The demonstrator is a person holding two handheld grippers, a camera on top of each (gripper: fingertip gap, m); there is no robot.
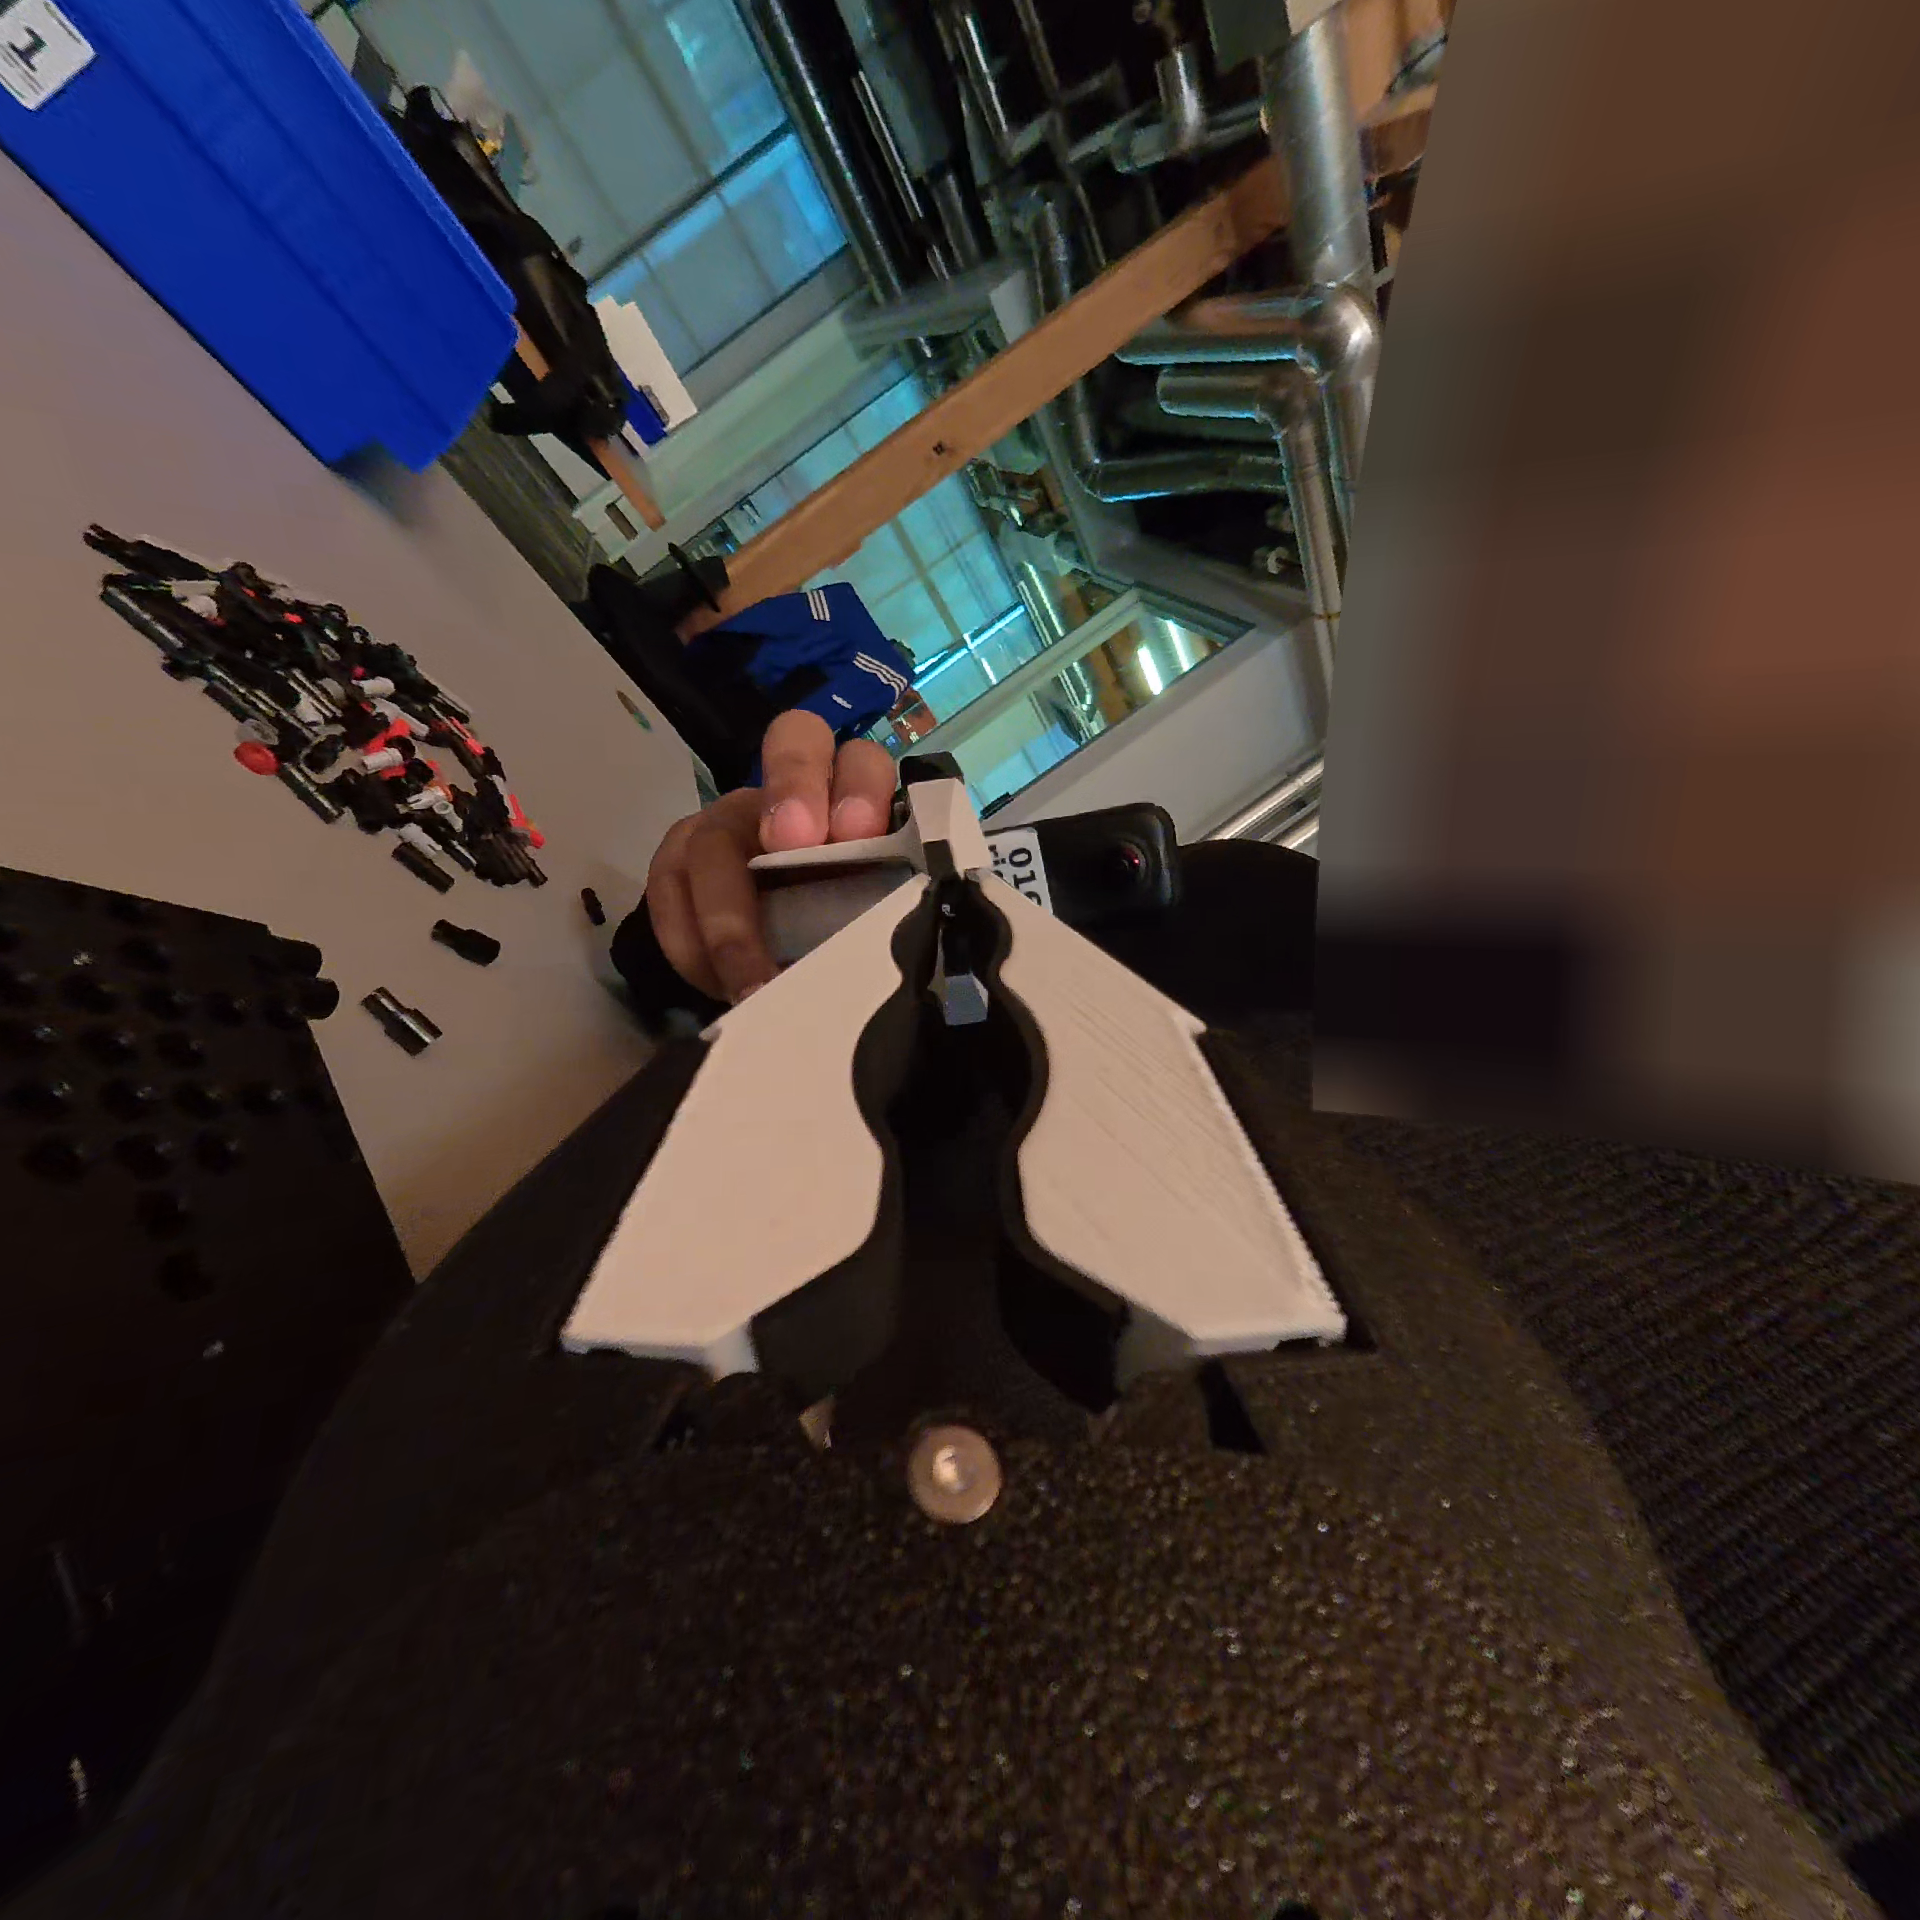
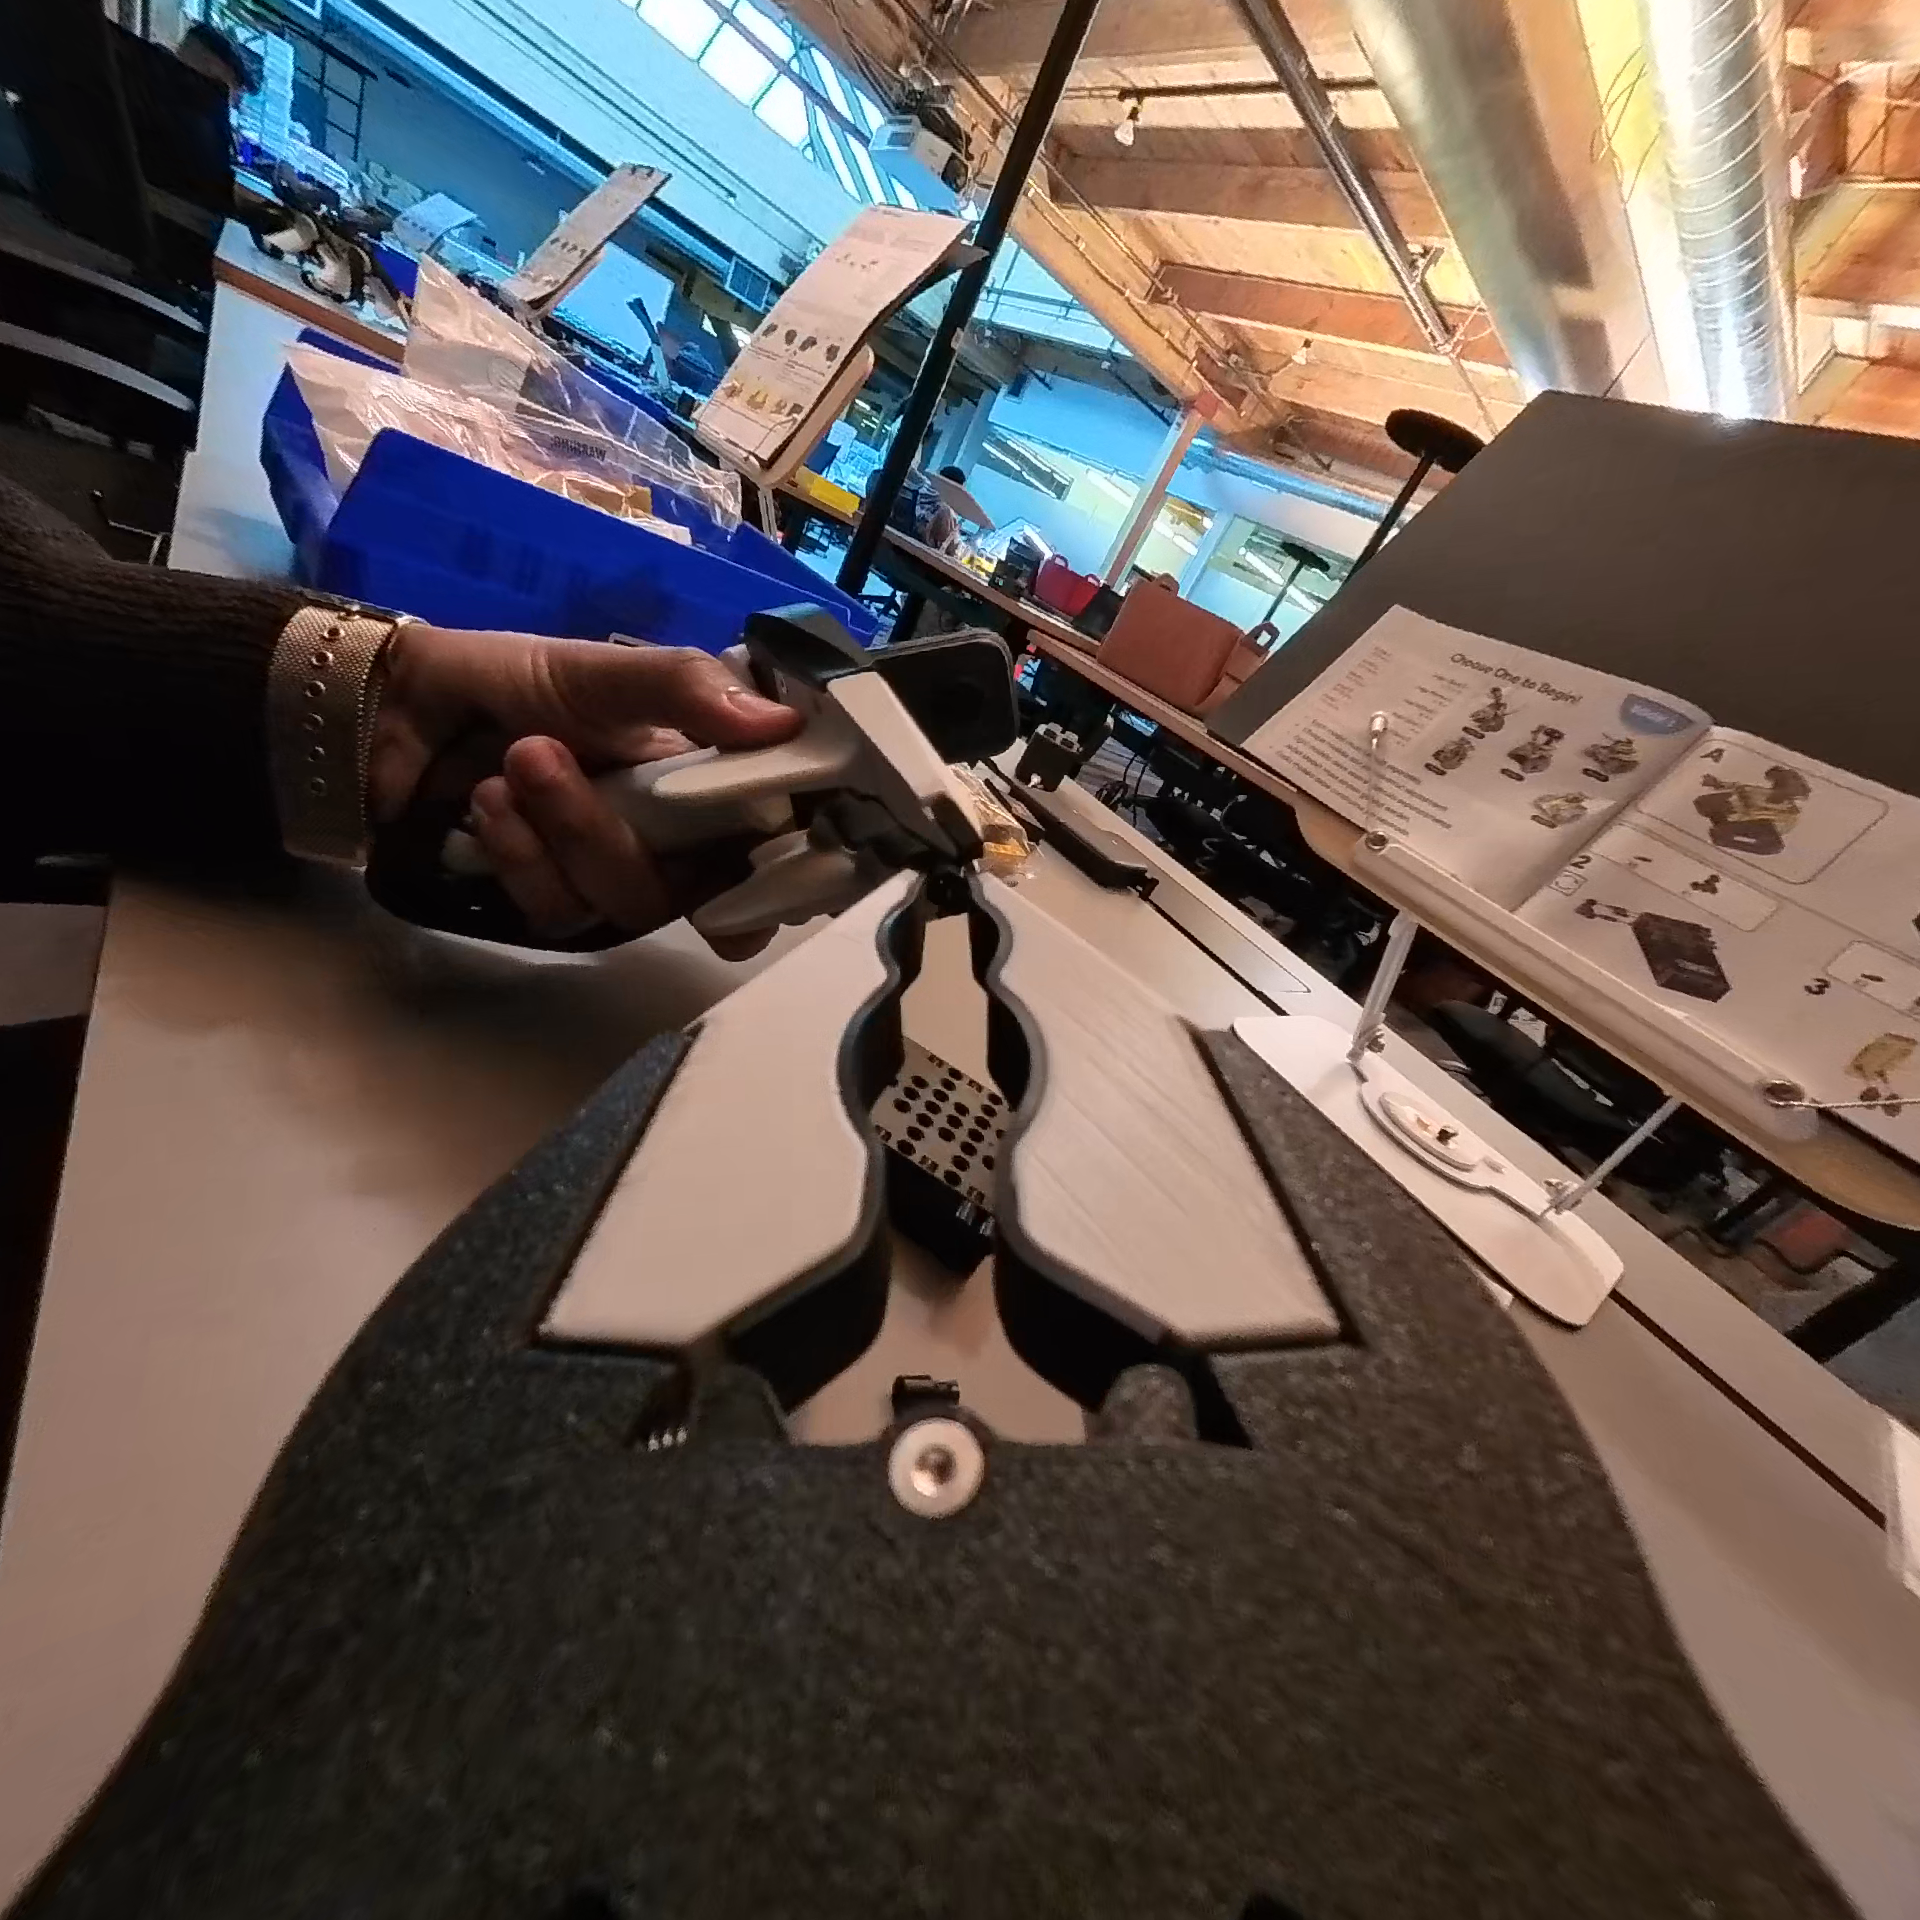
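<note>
My left gripper (image 1: 948,902) is shut on a small black and grey piece (image 1: 962,985) that lies between its white fingers. It is raised above the table and meets the right gripper (image 1: 940,831) tip to tip; a hand (image 1: 717,894) holds that one. In the right wrist view my right gripper (image 2: 943,902) is shut, with a small black part (image 2: 941,885) pinched at its tips. The left gripper (image 2: 961,831), held by a hand (image 2: 561,748), touches that same spot. A black perforated block (image 2: 940,1122) shows through the gap between the right fingers.
A pile of small black, red and grey parts (image 1: 312,707) lies on the pale table (image 1: 114,468), with loose black pins (image 1: 464,940) beside it. The black perforated block (image 1: 135,1091) stands near left. Blue bins (image 1: 239,229) (image 2: 499,540) stand behind. An open instruction booklet (image 2: 1621,831) rests on a stand at right. Less than 4 cm separates the two grippers' tips. Both grippers' tips are roughly 12 cm from the black perforated block (image 1: 135,1091).
</note>
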